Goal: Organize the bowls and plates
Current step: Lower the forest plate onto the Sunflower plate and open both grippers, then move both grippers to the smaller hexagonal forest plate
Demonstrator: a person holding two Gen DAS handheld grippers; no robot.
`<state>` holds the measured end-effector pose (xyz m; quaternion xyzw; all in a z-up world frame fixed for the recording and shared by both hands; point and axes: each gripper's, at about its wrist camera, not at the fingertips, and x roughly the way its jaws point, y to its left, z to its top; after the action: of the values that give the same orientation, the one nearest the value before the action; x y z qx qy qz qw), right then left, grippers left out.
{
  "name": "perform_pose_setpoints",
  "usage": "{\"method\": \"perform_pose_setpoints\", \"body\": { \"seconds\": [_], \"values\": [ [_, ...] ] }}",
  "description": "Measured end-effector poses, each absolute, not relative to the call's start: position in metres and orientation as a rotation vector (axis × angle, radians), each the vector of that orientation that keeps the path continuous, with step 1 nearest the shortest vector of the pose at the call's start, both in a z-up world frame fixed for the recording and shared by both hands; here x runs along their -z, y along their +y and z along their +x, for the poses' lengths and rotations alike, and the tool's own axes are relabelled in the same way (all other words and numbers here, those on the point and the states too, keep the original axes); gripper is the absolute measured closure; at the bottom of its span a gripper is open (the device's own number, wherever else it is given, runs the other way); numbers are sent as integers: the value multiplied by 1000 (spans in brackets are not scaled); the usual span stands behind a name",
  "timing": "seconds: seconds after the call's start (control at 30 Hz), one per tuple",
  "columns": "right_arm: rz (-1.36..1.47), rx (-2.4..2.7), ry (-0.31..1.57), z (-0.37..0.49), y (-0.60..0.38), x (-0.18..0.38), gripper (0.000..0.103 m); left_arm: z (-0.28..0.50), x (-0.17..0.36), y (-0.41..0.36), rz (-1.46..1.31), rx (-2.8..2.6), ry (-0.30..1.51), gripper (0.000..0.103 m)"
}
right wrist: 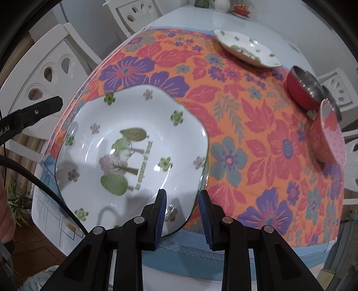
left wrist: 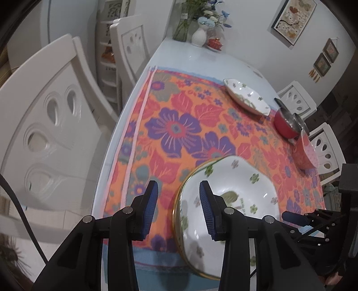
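Right now the right gripper (right wrist: 182, 215) has its jaws set narrow, with the rim of the near plate (right wrist: 125, 156) running between the blue pads: one pad lies over the plate's inner slope and the other sits against the outer edge. It looks like a rim grip. The plate is white with green and mauve flowers and a tree print in the well. It sits tilted at the near left corner of the table (right wrist: 201, 18), and its left edge overhangs the tablecloth (right wrist: 246, 125) border and the table edge.

The left gripper (left wrist: 179, 210) also has narrow jaws, but they clamp nothing. In the left wrist view the plate's rim shows through the gap, while the right wrist view has that fingertip off the plate's left side, close but not touching.

Further out, a second flowered plate (left wrist: 246, 96) lies flat at the far right of the cloth. A red bowl (left wrist: 284, 125) with a steel inside stands just this side of it. A pink patterned bowl (left wrist: 306, 152) is right beside the red one, by the right edge; I can't tell if they touch. A white vase (left wrist: 199, 35) with blue flowers stands at the far end of the table. White chairs (left wrist: 44, 125) line the left side.
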<state>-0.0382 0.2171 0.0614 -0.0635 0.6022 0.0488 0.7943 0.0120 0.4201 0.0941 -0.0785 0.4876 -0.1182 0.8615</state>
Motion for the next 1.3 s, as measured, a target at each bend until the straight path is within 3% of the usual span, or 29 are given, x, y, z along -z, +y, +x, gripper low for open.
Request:
{"method": "perform_pose_setpoints", "body": {
  "seconds": [0.5, 0.53, 0.63, 1.03, 1.13, 1.3],
  "values": [
    [39, 14, 1044, 32, 179, -166, 74, 105, -189, 372, -126, 420, 796, 67],
    [83, 25, 1030, 38, 172, -169, 71, 115, -194, 366, -111, 438, 787, 66],
    [269, 59, 1003, 60, 141, -175, 45, 139, -203, 351, -79, 481, 771, 56],
    [659, 219, 997, 104, 68, -136, 45, 237, -173, 303, -95, 616, 928, 54],
    [658, 230, 1022, 122, 63, -119, 53, 258, -152, 294, -131, 629, 990, 54],
    [681, 229, 1078, 156, 51, -81, 57, 292, -115, 280, -147, 612, 1085, 54]
  ]
}}
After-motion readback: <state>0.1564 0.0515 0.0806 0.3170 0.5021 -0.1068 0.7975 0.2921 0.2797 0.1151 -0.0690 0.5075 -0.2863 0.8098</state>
